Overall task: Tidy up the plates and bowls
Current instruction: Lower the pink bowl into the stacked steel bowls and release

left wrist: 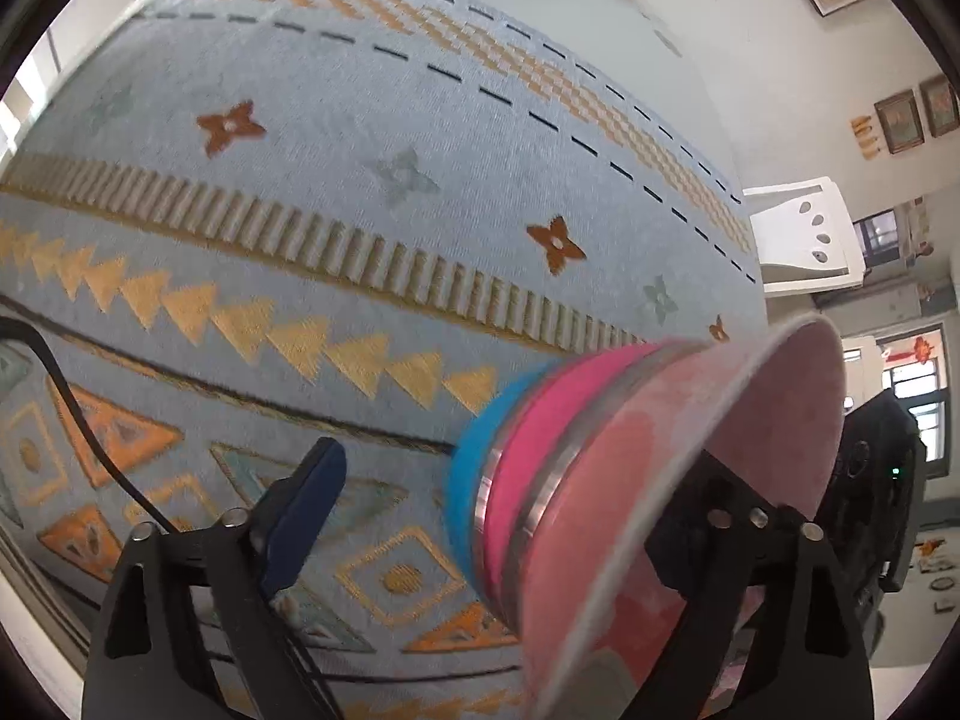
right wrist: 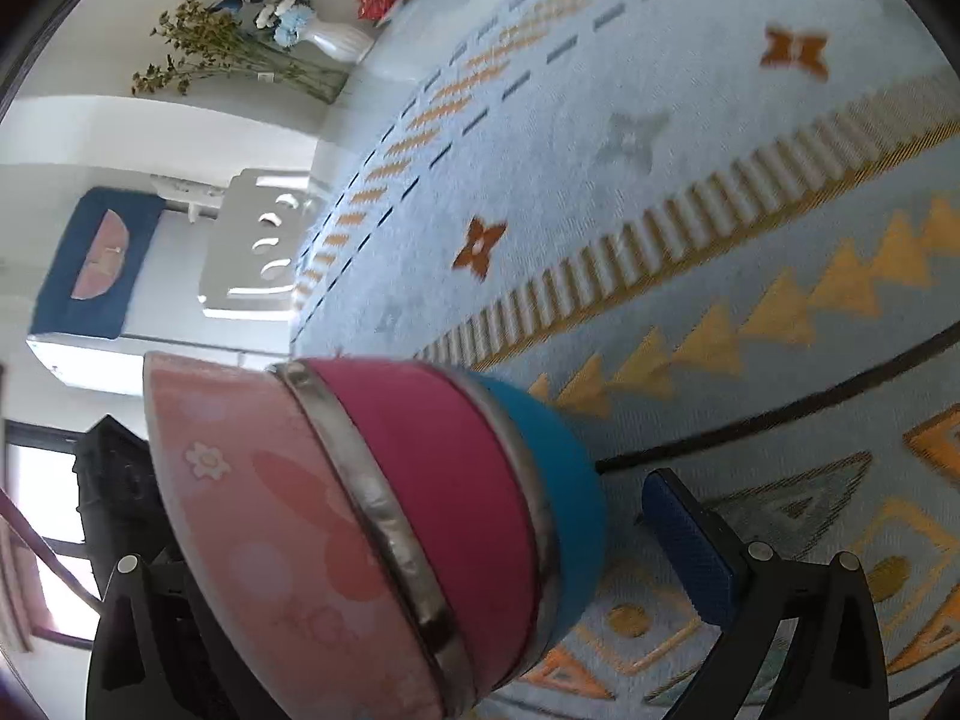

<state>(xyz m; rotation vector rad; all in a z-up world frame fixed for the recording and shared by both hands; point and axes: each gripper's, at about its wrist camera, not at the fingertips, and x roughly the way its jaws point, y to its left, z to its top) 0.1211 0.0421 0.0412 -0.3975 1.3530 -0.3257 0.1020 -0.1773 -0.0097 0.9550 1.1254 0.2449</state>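
Pink floral bowl [left wrist: 630, 510] on top of nested stack, then magenta bowl [left wrist: 516, 468] w/ steel rim, then blue bowl [left wrist: 474, 456] at the bottom. Stack sits on patterned light-blue tablecloth [left wrist: 360, 180], near the table edge by a white chair [left wrist: 804, 234].

Left gripper [left wrist: 522, 516]: jaws apart. Blue-padded finger [left wrist: 306, 510] on left of stack, clear gap to the blue bowl, not touching. Other finger hidden behind/inside pink bowl rim; contact there can't be told. No squeeze visible.

Right gripper [right wrist: 432, 546]: jaws wide. Blue-padded finger [right wrist: 690, 546] on right side, just beside blue bowl [right wrist: 576, 492], small gap, not pressing. Opposite finger mostly hidden behind pink bowl [right wrist: 270, 516]; contact unclear. Magenta bowl [right wrist: 438, 480] between the two.

Stack straddled from both sides, gripped by neither as far as visible. Vase w/ flowers [right wrist: 324, 36] at far end of table.
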